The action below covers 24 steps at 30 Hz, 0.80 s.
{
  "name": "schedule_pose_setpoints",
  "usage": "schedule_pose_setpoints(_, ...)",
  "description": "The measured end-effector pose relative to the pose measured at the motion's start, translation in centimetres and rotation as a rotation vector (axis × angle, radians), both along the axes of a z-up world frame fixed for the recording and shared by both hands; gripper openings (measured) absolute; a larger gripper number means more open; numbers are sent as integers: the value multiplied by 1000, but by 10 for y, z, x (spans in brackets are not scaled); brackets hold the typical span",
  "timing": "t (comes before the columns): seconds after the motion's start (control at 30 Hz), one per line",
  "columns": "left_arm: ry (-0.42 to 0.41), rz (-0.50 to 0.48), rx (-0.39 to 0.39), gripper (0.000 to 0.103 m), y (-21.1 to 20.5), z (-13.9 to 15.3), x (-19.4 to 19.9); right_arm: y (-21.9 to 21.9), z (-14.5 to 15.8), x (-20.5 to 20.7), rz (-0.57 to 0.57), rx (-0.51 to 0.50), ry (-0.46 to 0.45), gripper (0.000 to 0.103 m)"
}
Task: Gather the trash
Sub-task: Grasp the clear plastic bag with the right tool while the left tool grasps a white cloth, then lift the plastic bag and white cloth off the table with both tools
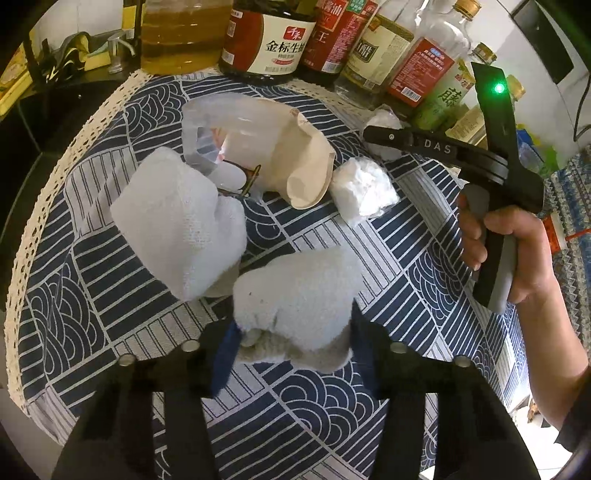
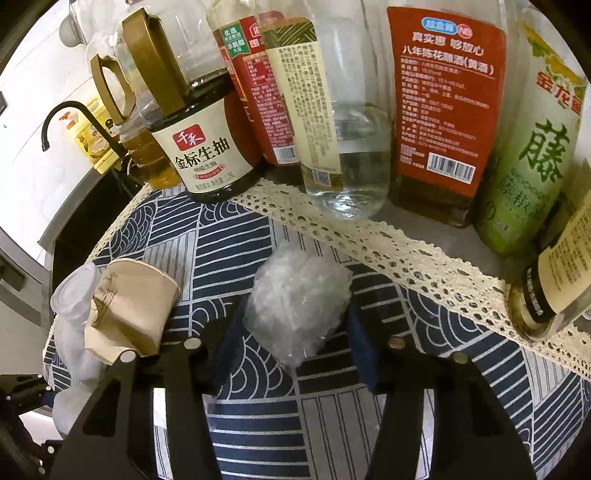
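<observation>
My left gripper (image 1: 291, 339) is shut on a crumpled white cloth wad (image 1: 295, 291) above the blue patterned tablecloth (image 1: 369, 406). A second white wad (image 1: 177, 221) lies to its left. A crushed beige paper cup (image 1: 295, 162) and a clear plastic wrapper (image 1: 218, 122) lie beyond, with a white crumpled ball (image 1: 362, 192) beside them. My right gripper (image 2: 295, 332) has its fingers on either side of a crumpled clear plastic ball (image 2: 299, 306) on the cloth; whether they touch it I cannot tell. It shows in the left wrist view (image 1: 380, 138) at another white ball (image 1: 380, 122).
A row of sauce, vinegar and oil bottles (image 2: 443, 110) stands along the far lace edge of the cloth (image 2: 406, 251). A soy sauce bottle (image 1: 273, 37) and oil jug (image 1: 181, 33) stand at the back. A sink tap (image 2: 62, 114) is at far left.
</observation>
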<state>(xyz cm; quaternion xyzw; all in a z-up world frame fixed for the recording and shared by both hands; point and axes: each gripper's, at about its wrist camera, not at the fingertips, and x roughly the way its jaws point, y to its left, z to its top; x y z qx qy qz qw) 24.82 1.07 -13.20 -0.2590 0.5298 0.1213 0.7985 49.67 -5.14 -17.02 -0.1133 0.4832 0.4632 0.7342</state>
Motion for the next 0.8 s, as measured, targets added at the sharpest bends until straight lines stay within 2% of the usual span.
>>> schedule_pose_setpoints(0.1, -10, 0, 1, 39, -1, 4, -3, -5, 3, -3, -3, -4, -6, 52)
schedule_pose_setpoints(0.37, -49, -14, -4, 37, -6, 12, -14, -23, 21, -13, -35, 14, -14, 52)
schedule_pose_setpoints(0.53, -87, -40, -11, 37, -9, 22, -26, -44, 36, -24, -77, 43, 23, 52)
schedule_pose_setpoints(0.8, -147, -94, -19, 37, -6, 34, -43, -77, 58, -63, -145, 28, -6, 52)
